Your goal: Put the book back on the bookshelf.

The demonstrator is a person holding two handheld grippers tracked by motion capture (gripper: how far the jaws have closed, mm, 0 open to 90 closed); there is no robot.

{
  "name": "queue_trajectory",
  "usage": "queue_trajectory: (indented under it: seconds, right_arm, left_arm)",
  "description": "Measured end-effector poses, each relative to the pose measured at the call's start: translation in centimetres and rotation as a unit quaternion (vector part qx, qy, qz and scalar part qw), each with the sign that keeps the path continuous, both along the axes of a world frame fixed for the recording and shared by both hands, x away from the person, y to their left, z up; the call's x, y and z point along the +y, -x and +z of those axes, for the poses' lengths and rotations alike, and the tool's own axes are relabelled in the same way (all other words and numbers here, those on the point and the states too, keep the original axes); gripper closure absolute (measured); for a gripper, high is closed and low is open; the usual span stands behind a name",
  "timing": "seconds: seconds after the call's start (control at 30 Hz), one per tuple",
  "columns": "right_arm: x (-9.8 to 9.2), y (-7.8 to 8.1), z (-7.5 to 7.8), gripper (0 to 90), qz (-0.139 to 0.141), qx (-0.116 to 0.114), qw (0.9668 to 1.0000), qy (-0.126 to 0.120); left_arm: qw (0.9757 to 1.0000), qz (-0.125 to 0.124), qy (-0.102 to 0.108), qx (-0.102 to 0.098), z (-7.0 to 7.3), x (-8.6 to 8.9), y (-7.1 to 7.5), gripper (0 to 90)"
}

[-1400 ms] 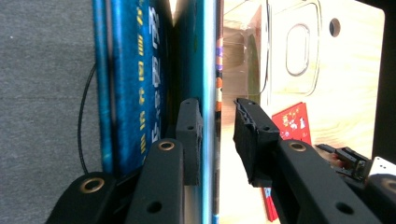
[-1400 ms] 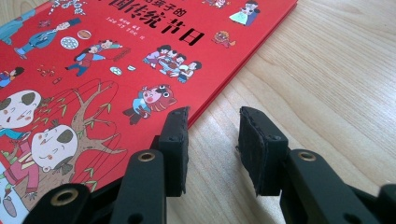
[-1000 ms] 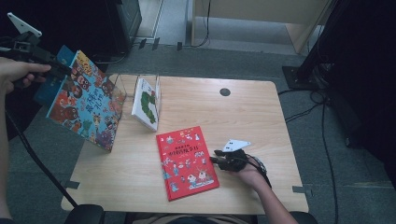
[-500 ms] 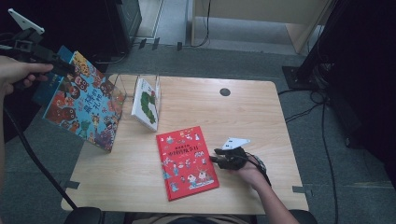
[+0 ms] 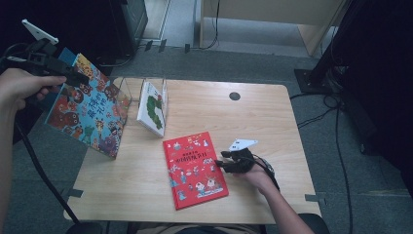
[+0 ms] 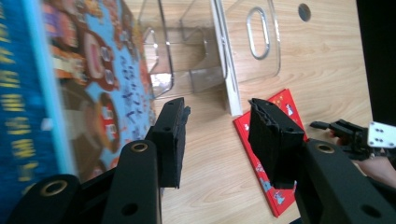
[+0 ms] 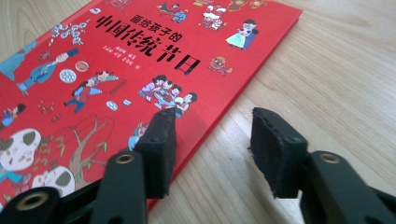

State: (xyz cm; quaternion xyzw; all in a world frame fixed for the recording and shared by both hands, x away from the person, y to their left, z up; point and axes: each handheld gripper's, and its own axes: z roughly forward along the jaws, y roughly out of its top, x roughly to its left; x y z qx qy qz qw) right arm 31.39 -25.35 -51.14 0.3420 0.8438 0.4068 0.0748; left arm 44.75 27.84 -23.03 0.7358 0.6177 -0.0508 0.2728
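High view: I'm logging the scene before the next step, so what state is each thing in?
Red book: closed, flat on the table.
Blue book: closed, standing tilted at the table's left edge.
Clear rack: upright, most slots empty.
White book: closed, upright in the clear rack.
Left tongs: open, just been opening, nothing between.
Right tongs: open, just been opening, red book's edge between.

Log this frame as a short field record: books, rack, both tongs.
blue book: tilted, at table's left edge beside left tongs, no pad on it
left tongs: open, jaws just been opening
red book: flat on table
right tongs: open at red book's right edge, jaws just been opening
clear rack: holds white book, upright
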Motion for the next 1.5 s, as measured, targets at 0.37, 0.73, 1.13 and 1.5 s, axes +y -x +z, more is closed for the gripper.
queue_trajectory:
  seconds: [0.37,0.73,1.13,1.5]
  right_arm:
    - [1.0,-1.1,0.2,48.1,0.01,0.012,0.9999,0.004]
    - [1.7,-1.8,0.4,45.8,0.012,0.008,0.9999,0.001]
    - [2.1,-2.2,0.6,46.1,0.023,0.001,0.9997,0.004]
    - [2.6,-2.4,0.5,46.4,0.029,0.0,0.9996,0.005]
  left_arm:
    - [0.9998,-0.015,-0.001,-0.012,-1.6,-1.9,1.6,54.5]
    - [0.9989,-0.029,0.018,-0.033,-3.5,-4.3,3.0,53.9]
    - [0.9968,-0.057,0.008,-0.056,-6.2,-6.4,4.4,51.9]
    - [0.9946,-0.082,0.004,-0.063,-9.6,-9.1,5.9,50.2]
